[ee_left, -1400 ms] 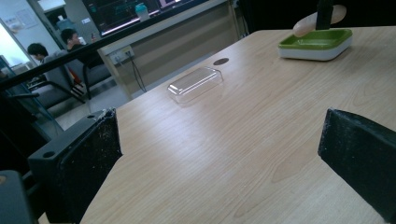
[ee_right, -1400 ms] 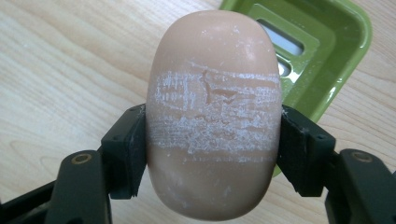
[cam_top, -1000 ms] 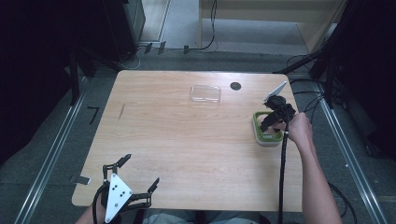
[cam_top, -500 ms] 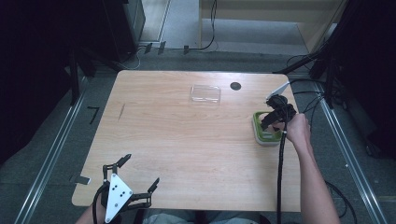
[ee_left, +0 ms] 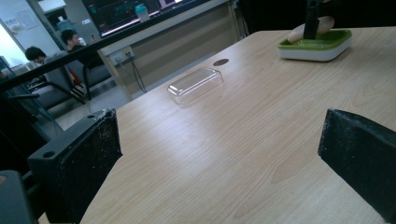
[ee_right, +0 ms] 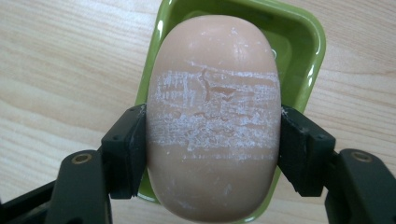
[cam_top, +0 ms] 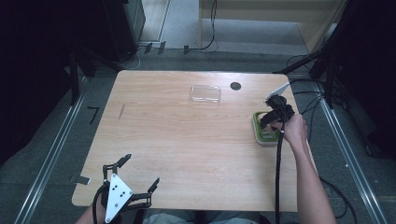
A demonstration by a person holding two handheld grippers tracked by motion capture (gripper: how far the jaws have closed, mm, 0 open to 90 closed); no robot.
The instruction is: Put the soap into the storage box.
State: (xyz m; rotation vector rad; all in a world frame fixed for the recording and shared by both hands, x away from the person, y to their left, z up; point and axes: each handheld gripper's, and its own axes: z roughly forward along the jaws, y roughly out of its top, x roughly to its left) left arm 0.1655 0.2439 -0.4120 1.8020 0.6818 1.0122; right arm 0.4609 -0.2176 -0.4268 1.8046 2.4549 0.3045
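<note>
Smooth oval soap bar (ee_right: 214,116), scuffed white, glossy green dish (ee_right: 299,42)

A light wooden table (cam_top: 187,140) with rounded corners takes up the middle of the high view. A clear plastic lid (cam_top: 205,93) lies flat near its far edge, just above centre frame. To the lid's right sits a small dark round spot (cam_top: 235,86). At the right edge rests a green soap dish (cam_top: 258,133) on its white base.
</note>
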